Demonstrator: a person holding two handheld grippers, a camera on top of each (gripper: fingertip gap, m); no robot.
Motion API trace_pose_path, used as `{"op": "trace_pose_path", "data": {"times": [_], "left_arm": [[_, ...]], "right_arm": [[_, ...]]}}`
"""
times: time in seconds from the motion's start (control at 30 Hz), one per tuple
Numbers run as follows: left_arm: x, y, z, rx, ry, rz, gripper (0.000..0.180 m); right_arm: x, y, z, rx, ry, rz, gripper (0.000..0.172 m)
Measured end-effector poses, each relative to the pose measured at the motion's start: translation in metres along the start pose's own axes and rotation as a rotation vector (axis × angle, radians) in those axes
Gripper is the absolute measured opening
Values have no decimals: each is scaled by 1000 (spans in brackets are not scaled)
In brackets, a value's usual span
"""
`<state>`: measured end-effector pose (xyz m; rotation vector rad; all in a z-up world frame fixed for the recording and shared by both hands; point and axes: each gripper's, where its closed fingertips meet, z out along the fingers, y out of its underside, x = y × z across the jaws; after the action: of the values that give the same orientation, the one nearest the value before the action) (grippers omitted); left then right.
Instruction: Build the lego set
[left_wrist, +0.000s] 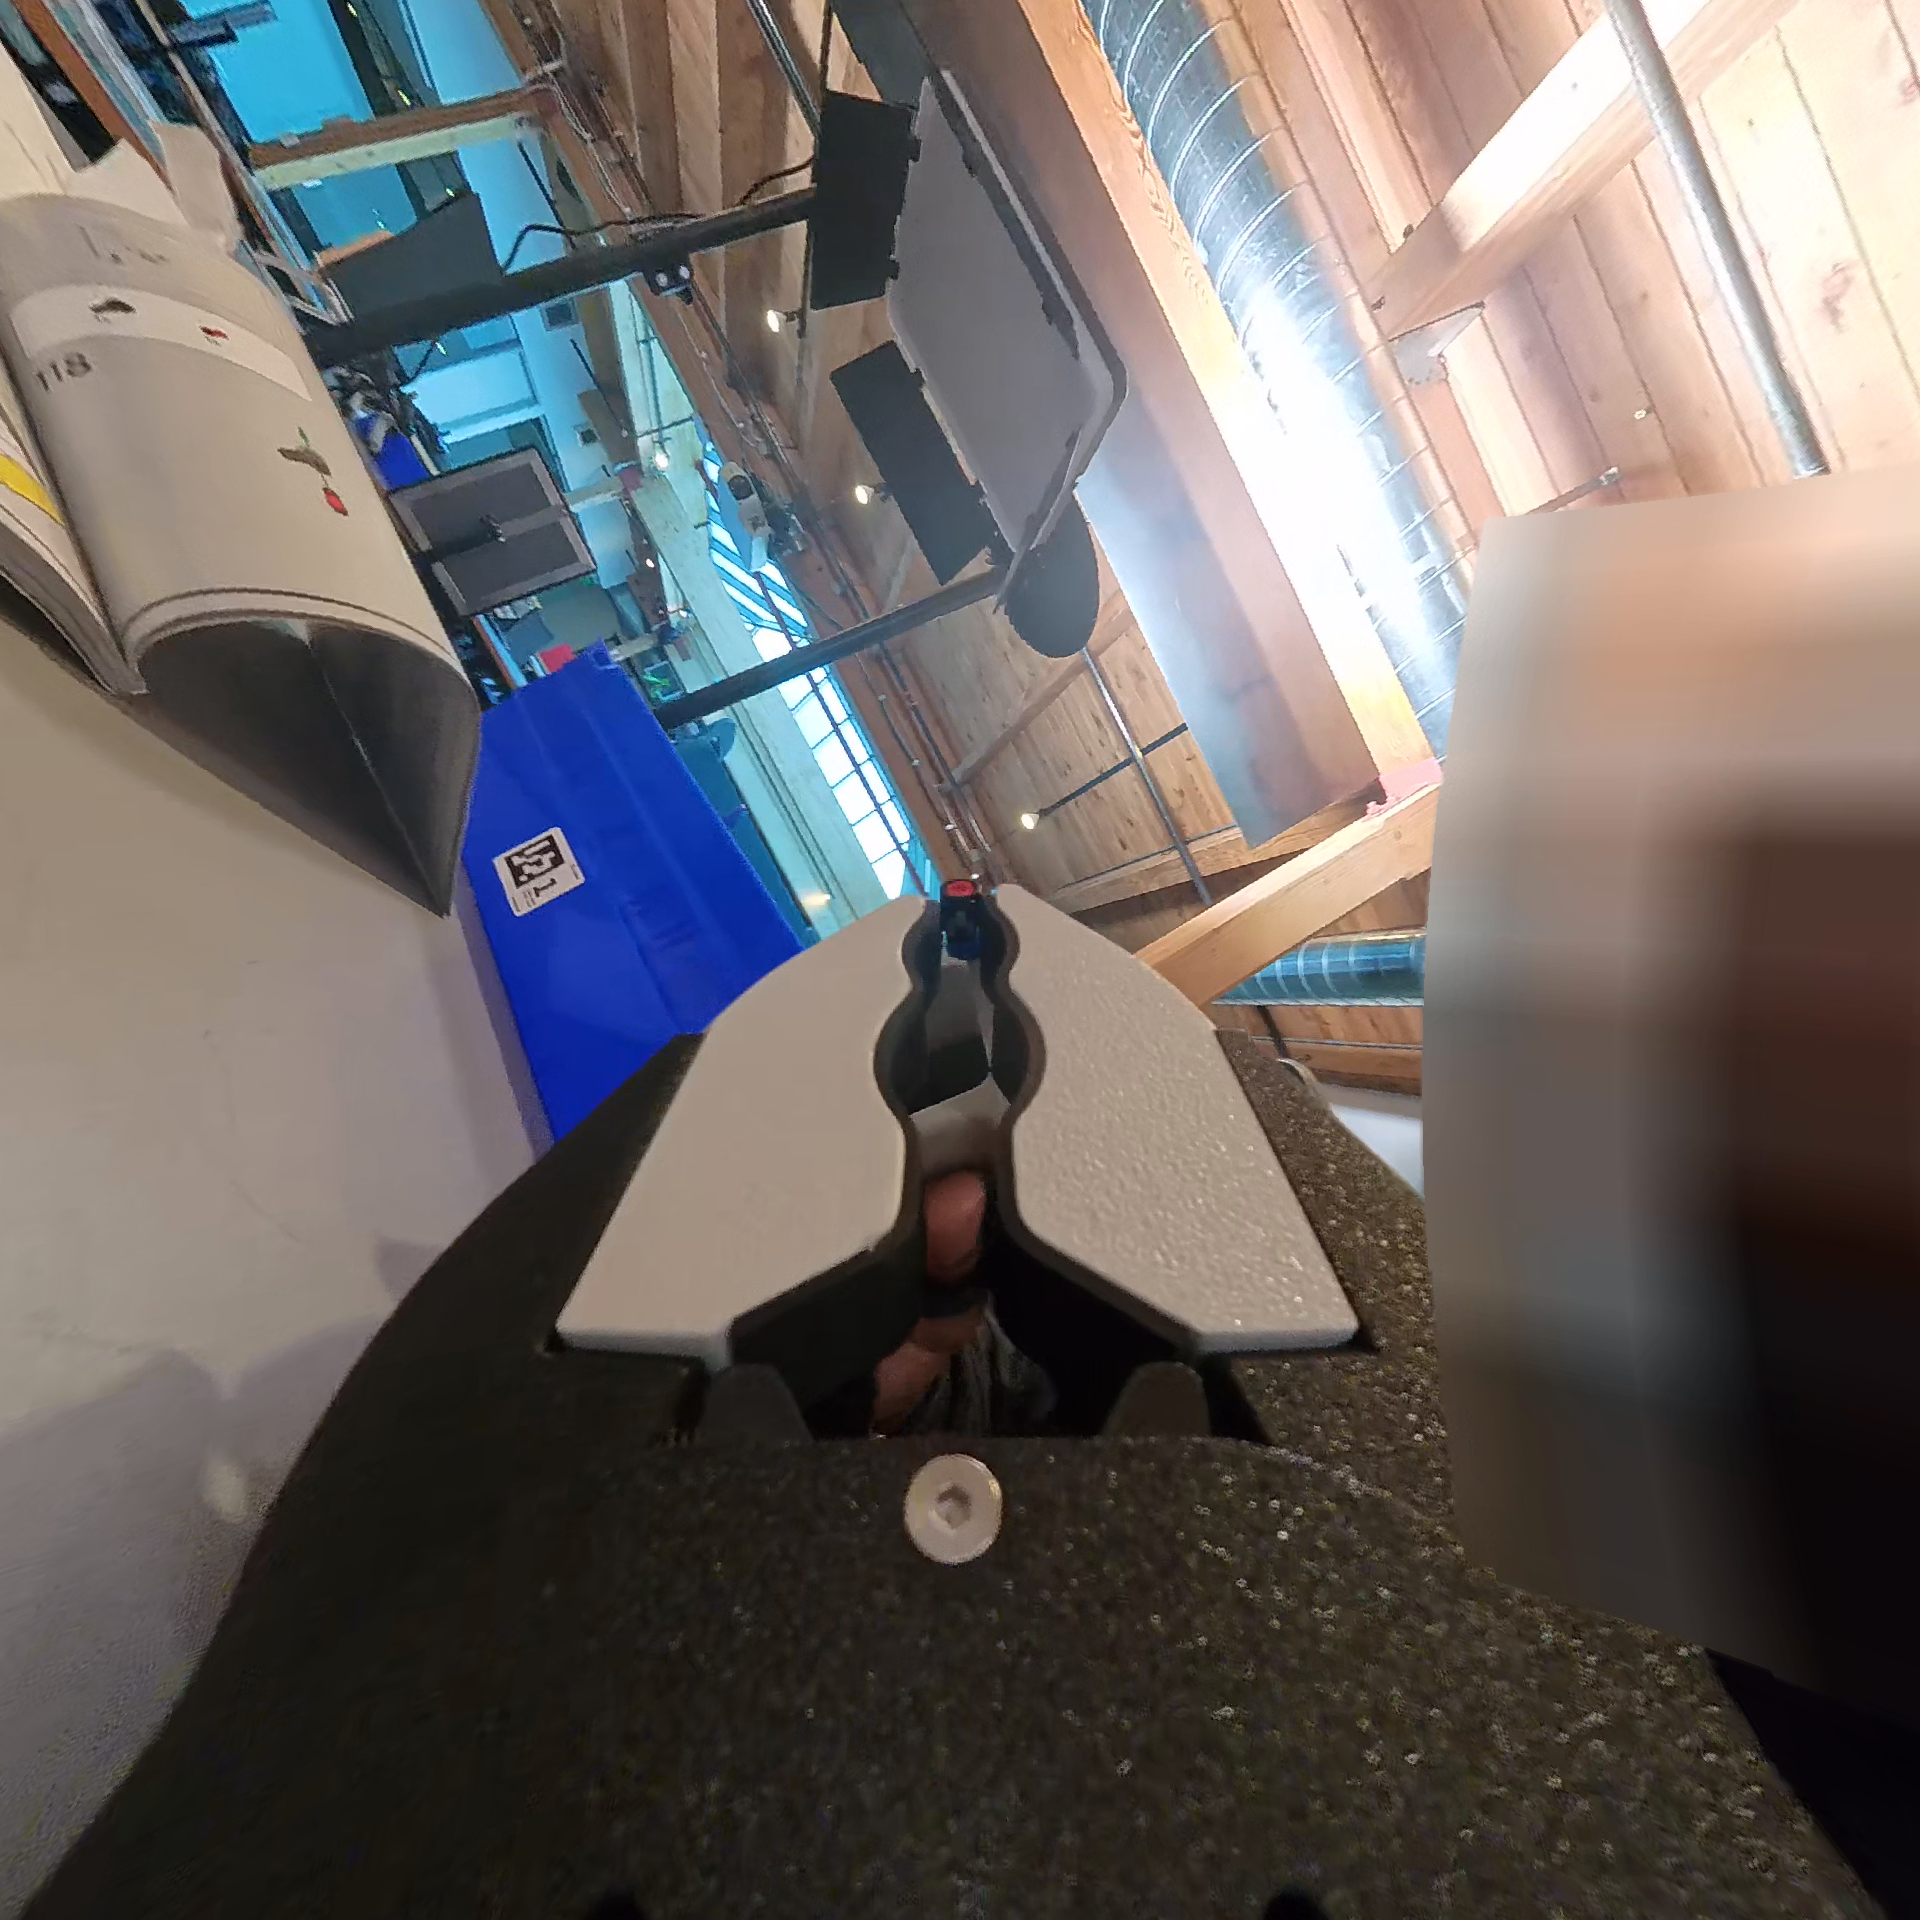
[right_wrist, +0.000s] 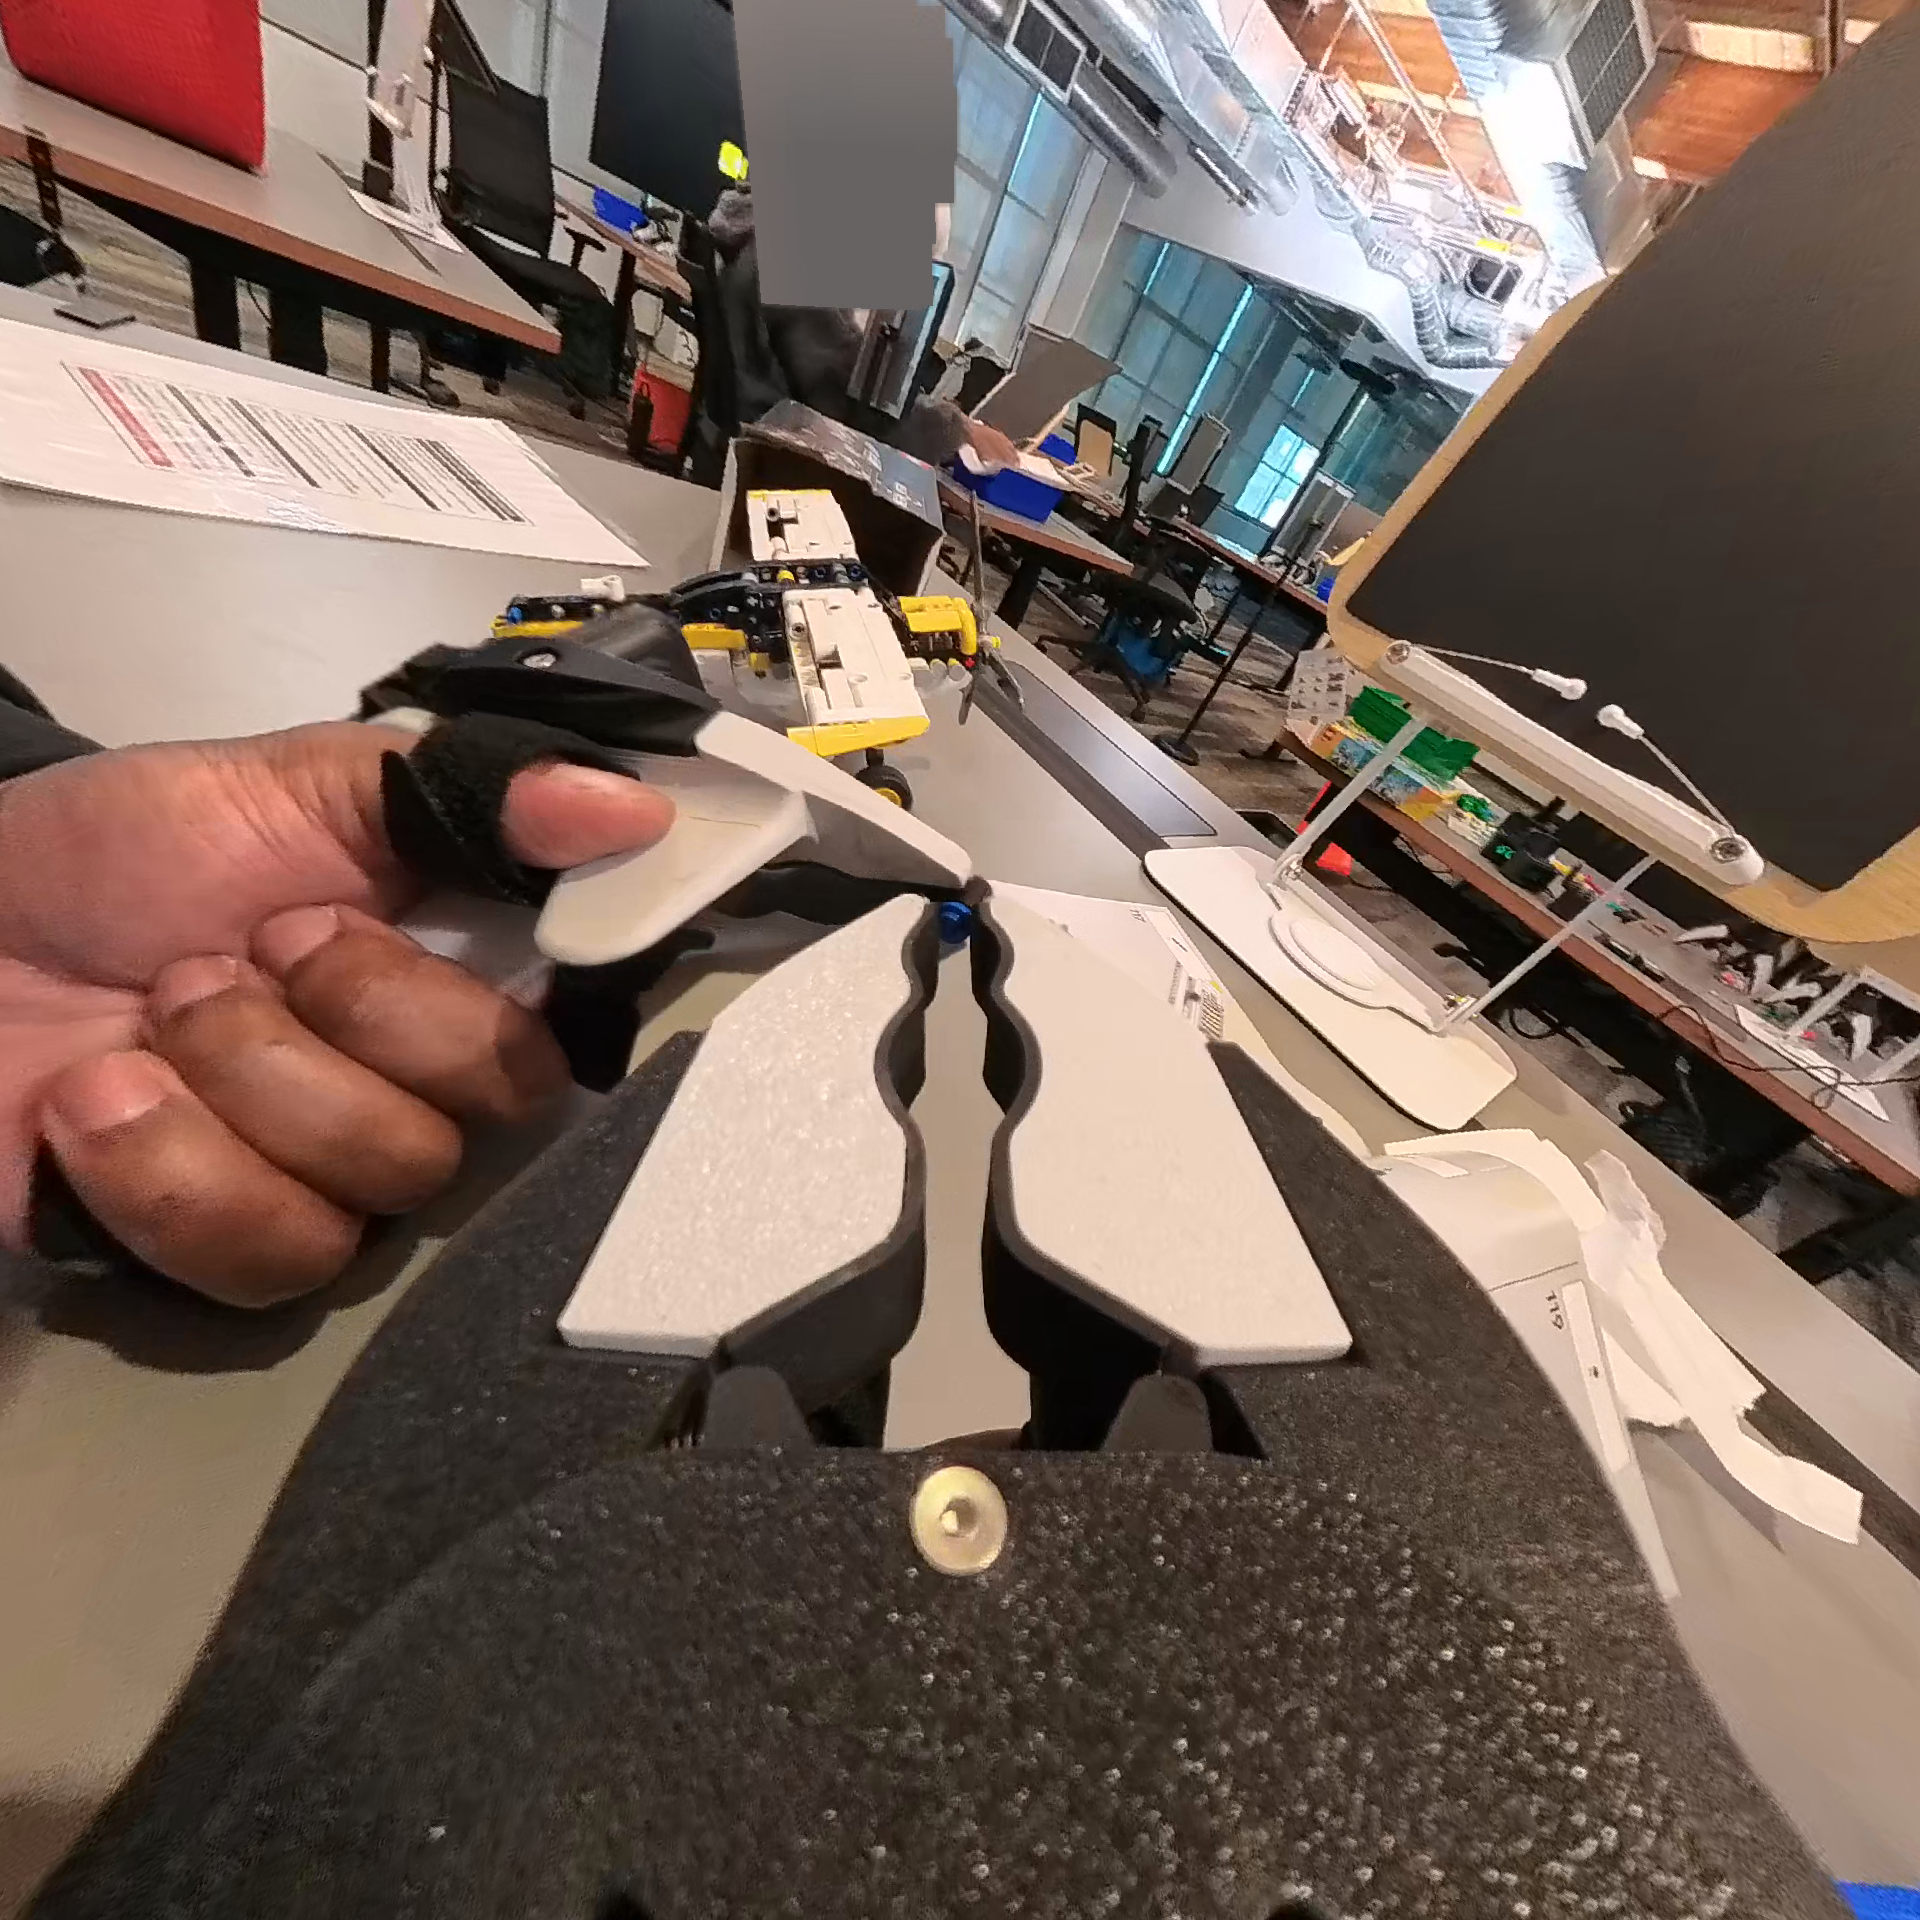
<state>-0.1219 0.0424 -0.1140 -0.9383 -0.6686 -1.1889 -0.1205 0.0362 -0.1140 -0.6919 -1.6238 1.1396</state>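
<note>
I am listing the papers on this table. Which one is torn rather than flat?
The white paper at the near right: ragged, curling strips. The large printed sheet at far left and the small sheet mid-table lie flat.

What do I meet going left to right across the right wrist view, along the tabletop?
Hand → left gripper → small blue peg at the right gripper tips → white lamp base → torn white paper.
</note>
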Motion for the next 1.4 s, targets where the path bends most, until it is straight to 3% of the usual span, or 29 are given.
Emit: {"op": "trace_pose_path", "data": {"times": [0.3,0.8,1.4], "left_arm": [[6,3,-2,11,100,-142,7],[19,9,-1,-23,173,-203,7],[21,9,2,-194,93,10,7]], "right_arm": [[-4,-5,-2,46,-22,-33,5],[-7,-16,-8,131,-5,-138,5],[-9,-18,-10,135,-80,-51,10]]}}
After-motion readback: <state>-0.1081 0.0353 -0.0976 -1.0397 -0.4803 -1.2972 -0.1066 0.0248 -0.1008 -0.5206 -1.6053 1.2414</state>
